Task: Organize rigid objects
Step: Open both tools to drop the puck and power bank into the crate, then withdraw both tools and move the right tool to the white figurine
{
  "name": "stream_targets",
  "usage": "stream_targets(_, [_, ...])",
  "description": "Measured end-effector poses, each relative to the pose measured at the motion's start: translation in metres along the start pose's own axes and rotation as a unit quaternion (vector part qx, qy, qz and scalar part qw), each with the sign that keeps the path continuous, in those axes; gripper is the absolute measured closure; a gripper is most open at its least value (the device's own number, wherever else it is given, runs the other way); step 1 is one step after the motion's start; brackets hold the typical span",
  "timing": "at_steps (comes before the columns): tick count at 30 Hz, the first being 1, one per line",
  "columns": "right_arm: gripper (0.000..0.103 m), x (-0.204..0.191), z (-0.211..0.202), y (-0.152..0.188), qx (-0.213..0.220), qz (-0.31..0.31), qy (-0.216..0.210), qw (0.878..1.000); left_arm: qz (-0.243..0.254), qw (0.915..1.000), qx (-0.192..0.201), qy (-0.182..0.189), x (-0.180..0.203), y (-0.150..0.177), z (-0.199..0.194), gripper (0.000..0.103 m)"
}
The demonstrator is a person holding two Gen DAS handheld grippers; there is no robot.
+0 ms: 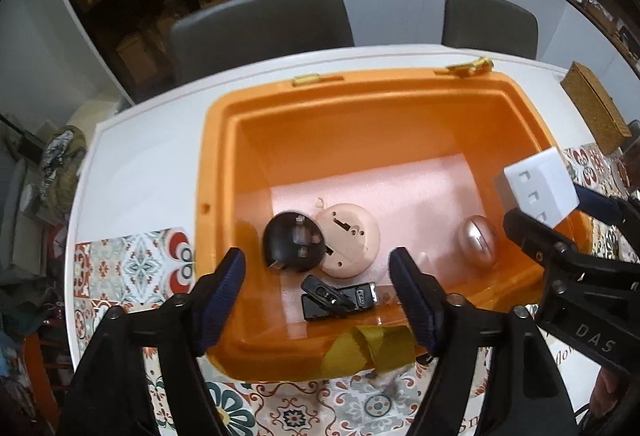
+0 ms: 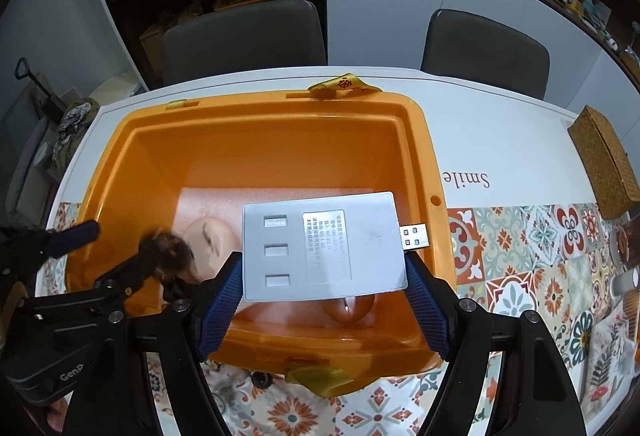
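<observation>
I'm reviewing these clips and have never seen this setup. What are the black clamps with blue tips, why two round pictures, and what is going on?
No robot here: a person holds a two-finger gripper in each hand, each carrying a wide-angle camera that looks along its fingers. That gives one picture per hand.

The left gripper is open and empty above an orange bin standing on a white table with a patterned mat. The right gripper is shut on a flat grey charger with a USB plug, held over the bin.

Inside the bin lie a black round part, a pink round part, a small black clip device and a pink egg-shaped thing. A woven box sits on the table beside it.
</observation>
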State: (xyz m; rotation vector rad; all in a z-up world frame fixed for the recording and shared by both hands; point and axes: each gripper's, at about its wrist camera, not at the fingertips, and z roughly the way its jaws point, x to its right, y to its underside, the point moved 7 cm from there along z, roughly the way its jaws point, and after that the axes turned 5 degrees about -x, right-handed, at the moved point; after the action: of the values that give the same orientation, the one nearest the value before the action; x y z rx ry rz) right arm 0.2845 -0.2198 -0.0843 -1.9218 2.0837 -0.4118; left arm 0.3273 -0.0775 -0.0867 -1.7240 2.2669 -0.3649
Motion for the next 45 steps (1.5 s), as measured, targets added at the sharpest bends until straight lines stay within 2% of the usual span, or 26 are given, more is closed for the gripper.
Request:
stream_targets(5, [0.026,-0.004,0.002,0.002,-0.004,-0.005,-0.002,1.0,-0.022,0.9994,0.011,-0.026,-0.014,0.001,-0.008,0.016])
stream_targets(12, [0.025,-0.011,0.004,0.002,-0.006,-0.006,-0.008,1.0,-0.048,0.9982,0.017,-0.03,-0.029,0.009,-0.014,0.015])
stream_targets(14, [0.019,-0.011,0.004,0.002,-0.005,-0.005,-0.002,1.0,-0.051,0.998,0.021,-0.03,-0.032,0.012,-0.017,0.015])
stream_targets(19, [0.019,-0.013,0.001,0.007,-0.003,0.0,-0.003,1.0,-0.06,0.9973,0.03,-0.032,-0.039,0.019,-0.023,0.012])
stream_targets(25, [0.019,-0.013,-0.018,0.015,0.021,0.004,-0.005,1.0,-0.073,0.9963,0.04,-0.021,-0.041,0.03,-0.034,0.01])
stream_targets(34, [0.019,-0.02,-0.054,0.032,0.069,-0.006,-0.008,0.998,-0.076,0.9944,0.068,-0.026,-0.041,0.047,-0.061,0.007])
stream_targets(40, [0.019,-0.024,-0.071,0.046,0.087,-0.017,-0.014,0.996,-0.084,0.9925,0.08,-0.038,-0.044,0.063,-0.074,0.004])
stream_targets(45, [0.019,-0.03,-0.079,0.062,0.09,-0.029,-0.021,0.995,-0.095,0.9918,0.075,-0.042,-0.046,0.079,-0.075,0.004])
